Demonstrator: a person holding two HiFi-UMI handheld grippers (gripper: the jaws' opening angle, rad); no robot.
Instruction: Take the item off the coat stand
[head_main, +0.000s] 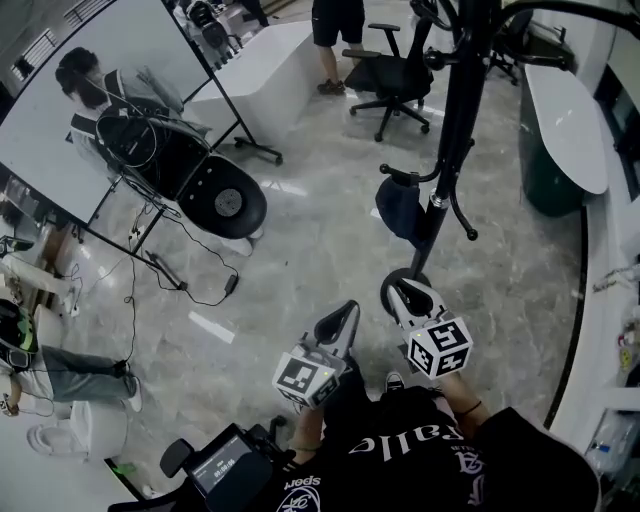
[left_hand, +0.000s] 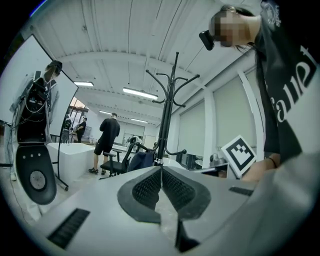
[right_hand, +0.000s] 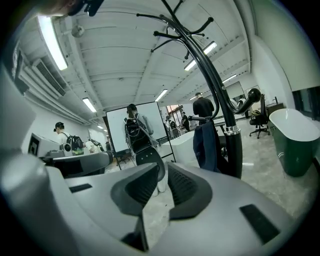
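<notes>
**Reach for the dark item (head_main: 400, 208) not yet made**

Nearest me, low in the frame, the left gripper (head_main: 338, 322) has its jaws pressed together on nothing. The right gripper (head_main: 403, 297), just beside it, is likewise closed and empty. Past them, right of centre, the dark item hangs from a lower hook of the black coat stand (head_main: 455, 120), close against the pole. Farther off, at the top, sits an office chair (head_main: 395, 75). My worry is that closed jaws would only shove the cloth. A sideways tug, rather than a lift over the upturned hook, could snag it and rock the stand.
</notes>
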